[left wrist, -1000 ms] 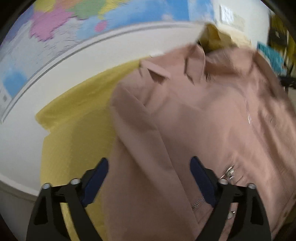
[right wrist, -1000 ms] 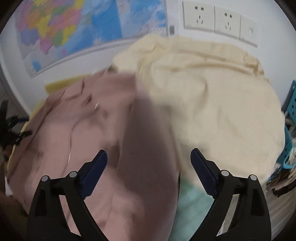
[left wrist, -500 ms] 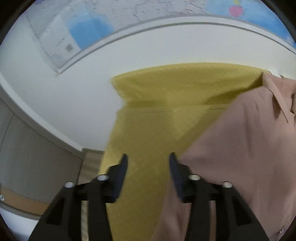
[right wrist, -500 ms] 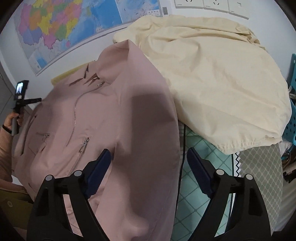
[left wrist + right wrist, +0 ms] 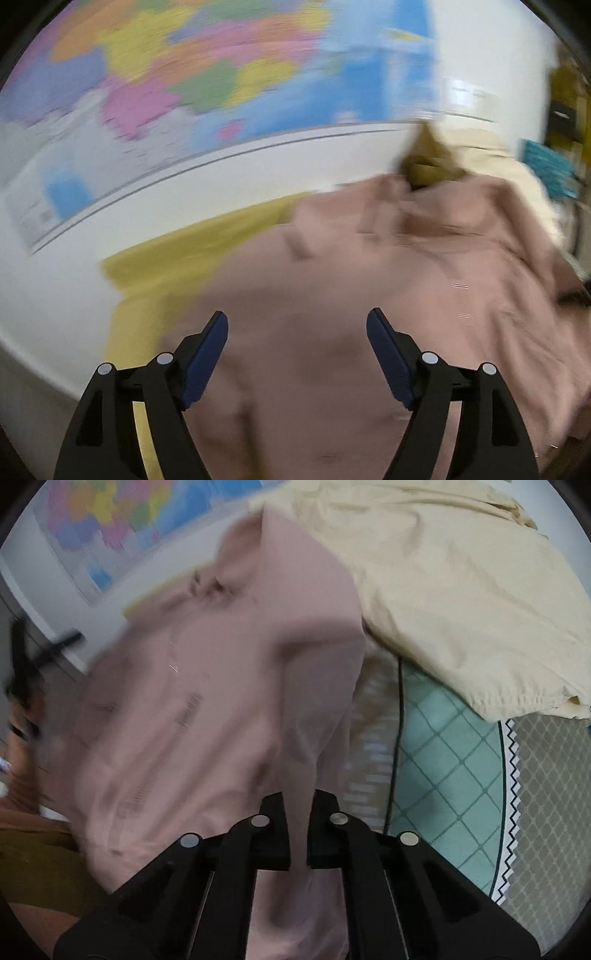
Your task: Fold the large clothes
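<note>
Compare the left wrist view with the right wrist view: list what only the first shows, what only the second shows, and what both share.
Only the left wrist view shows the left claw, open above the pink jacket, and the yellow cloth under the jacket.

Only the right wrist view shows the right claw pinching a fold of the pink jacket, plus the green patterned mat.

Both show the jacket, the cream garment beside it and the wall map.
</note>
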`<action>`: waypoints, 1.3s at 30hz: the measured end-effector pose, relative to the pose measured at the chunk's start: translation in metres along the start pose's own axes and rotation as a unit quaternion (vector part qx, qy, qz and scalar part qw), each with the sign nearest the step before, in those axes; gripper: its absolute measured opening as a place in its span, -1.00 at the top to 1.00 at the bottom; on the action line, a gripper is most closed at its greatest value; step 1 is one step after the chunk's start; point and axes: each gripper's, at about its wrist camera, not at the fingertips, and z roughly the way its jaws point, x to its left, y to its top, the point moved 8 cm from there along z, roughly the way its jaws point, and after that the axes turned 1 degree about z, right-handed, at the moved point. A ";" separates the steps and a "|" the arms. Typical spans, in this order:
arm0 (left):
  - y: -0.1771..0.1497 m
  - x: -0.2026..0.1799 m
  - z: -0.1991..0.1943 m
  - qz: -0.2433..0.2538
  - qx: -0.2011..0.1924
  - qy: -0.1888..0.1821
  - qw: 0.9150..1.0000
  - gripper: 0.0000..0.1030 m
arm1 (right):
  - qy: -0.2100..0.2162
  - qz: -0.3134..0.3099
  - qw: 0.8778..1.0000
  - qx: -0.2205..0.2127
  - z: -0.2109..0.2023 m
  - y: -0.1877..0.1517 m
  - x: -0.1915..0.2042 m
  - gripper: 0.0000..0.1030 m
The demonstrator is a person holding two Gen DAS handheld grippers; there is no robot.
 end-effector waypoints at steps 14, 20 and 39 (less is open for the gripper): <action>-0.015 -0.231 -0.029 0.094 -0.030 -0.366 0.925 -0.66 | 0.213 0.020 0.974 -0.079 -0.075 0.069 0.096 0.88; -0.020 -0.245 -0.007 0.046 -0.012 -0.391 0.919 -0.55 | 0.258 0.021 0.964 -0.060 -0.039 0.091 0.130 0.77; -0.017 0.009 0.010 -0.066 0.034 -0.070 0.995 -0.03 | 0.097 -0.003 0.993 -0.068 0.007 0.104 0.073 -0.26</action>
